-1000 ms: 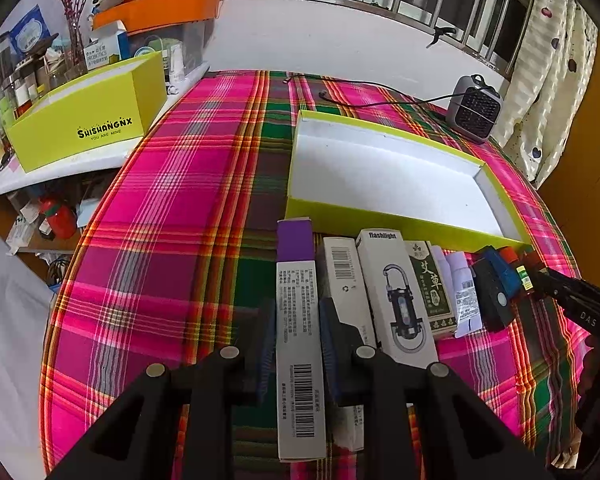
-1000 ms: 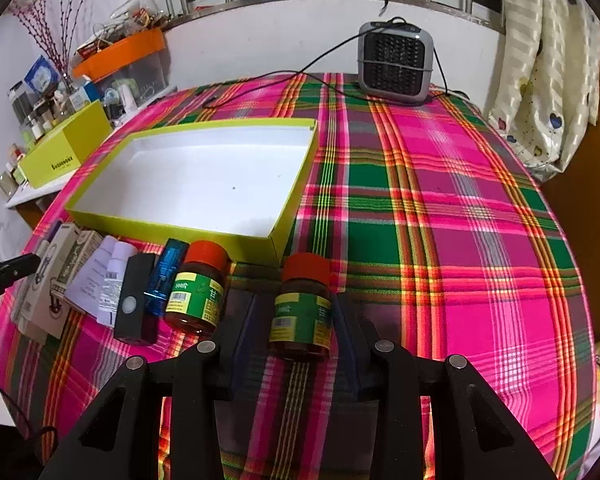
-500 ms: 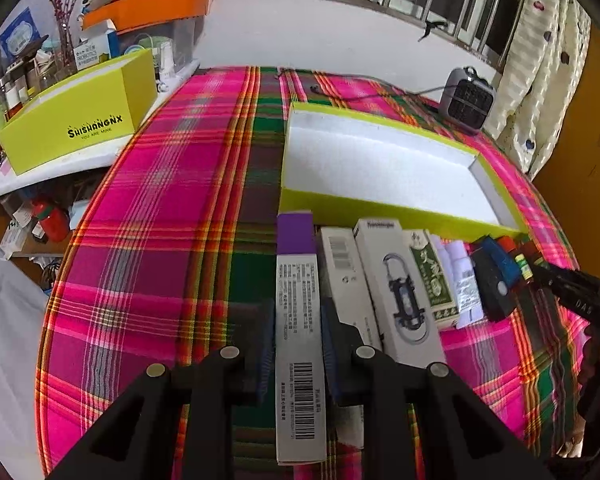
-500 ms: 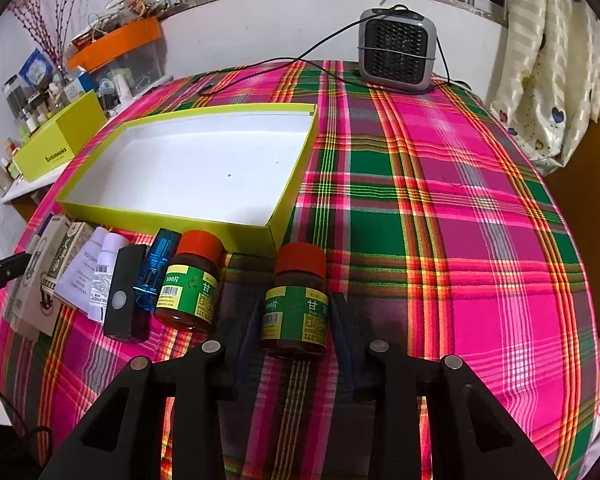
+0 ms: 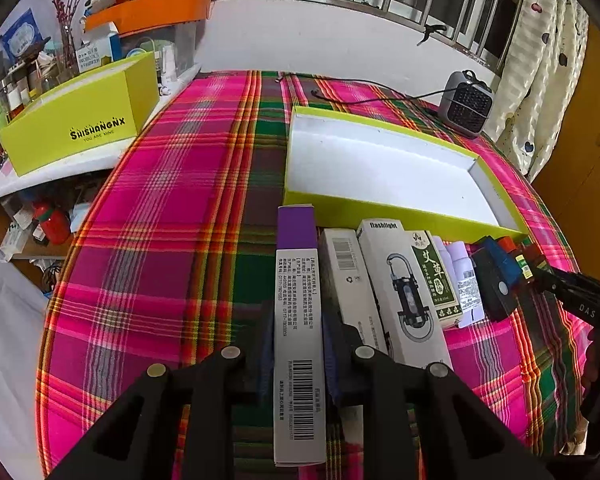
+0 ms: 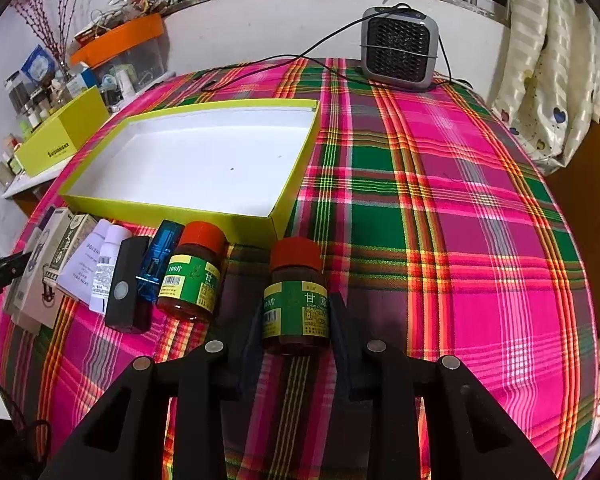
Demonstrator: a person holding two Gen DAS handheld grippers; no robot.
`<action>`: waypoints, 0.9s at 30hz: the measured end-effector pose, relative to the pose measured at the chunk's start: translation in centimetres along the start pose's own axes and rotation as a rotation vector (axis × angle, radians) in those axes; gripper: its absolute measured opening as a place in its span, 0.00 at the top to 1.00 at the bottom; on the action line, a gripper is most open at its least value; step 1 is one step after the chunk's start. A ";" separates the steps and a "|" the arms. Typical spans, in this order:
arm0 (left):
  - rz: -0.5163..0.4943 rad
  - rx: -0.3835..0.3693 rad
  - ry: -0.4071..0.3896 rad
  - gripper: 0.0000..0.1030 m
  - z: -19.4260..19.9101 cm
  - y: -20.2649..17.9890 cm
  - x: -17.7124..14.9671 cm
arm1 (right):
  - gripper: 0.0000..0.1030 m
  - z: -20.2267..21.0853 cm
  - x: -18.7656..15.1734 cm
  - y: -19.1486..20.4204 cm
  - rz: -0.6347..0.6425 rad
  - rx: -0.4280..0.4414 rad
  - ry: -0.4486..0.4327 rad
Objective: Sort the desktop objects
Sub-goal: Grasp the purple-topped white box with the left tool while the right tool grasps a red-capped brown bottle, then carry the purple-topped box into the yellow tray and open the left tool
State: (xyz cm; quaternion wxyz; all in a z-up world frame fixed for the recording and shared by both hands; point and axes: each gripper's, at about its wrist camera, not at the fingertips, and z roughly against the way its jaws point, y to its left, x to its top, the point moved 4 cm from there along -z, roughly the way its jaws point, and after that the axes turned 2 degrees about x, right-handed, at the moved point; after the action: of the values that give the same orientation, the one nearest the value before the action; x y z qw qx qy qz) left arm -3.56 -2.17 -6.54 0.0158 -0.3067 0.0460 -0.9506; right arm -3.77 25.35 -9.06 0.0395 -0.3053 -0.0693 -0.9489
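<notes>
**Both tongs down on the front row, tray unfilled**

The left tongs (image 5: 298,354) are clenched on the long purple-topped carton (image 5: 299,320), gripped at its near, barcode end, so most of its length is carried out ahead of the pads. The right tongs (image 6: 296,334) are closing around the red-capped bottle (image 6: 296,292), which stands between the jaws on the plaid counter (image 6: 480,240); firm pressure from the pads cannot yet be confirmed.

Just beyond, a second bottle (image 6: 192,276) is seen beside the first, and a flashlight box (image 5: 400,288) lies close alongside the carton. Further back, the yellow-green tray (image 6: 172,206) is found empty, its near wall right behind the row.

Risks are judged as follows: the carton could be tipped nose-down by its end-grip, or caught on the tray wall; the round bottle could be rolled or squeezed out if lifted early; neighbours could be nudged.
</notes>
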 end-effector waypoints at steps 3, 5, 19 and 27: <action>0.002 0.005 -0.016 0.79 0.5 0.2 0.2 | 0.68 0.3 0.0 0.0 -0.003 0.001 -0.006; 0.004 0.008 -0.029 0.79 0.8 0.3 0.5 | 0.68 0.5 0.0 0.0 -0.007 0.001 -0.016; -0.025 -0.025 -0.130 0.79 2.9 -0.8 4.4 | 0.68 2.5 1.8 0.4 -0.018 0.023 -0.092; -0.067 -0.109 -0.141 0.79 2.4 -4.8 7.6 | 0.68 3.0 3.5 0.9 -0.019 0.046 -0.137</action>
State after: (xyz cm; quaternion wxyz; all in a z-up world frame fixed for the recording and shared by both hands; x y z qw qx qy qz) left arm -8.37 1.94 0.24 -0.0295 -0.3746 0.0863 -0.9227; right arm -4.80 24.86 -4.46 0.0328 -0.3678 -0.0964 -0.9243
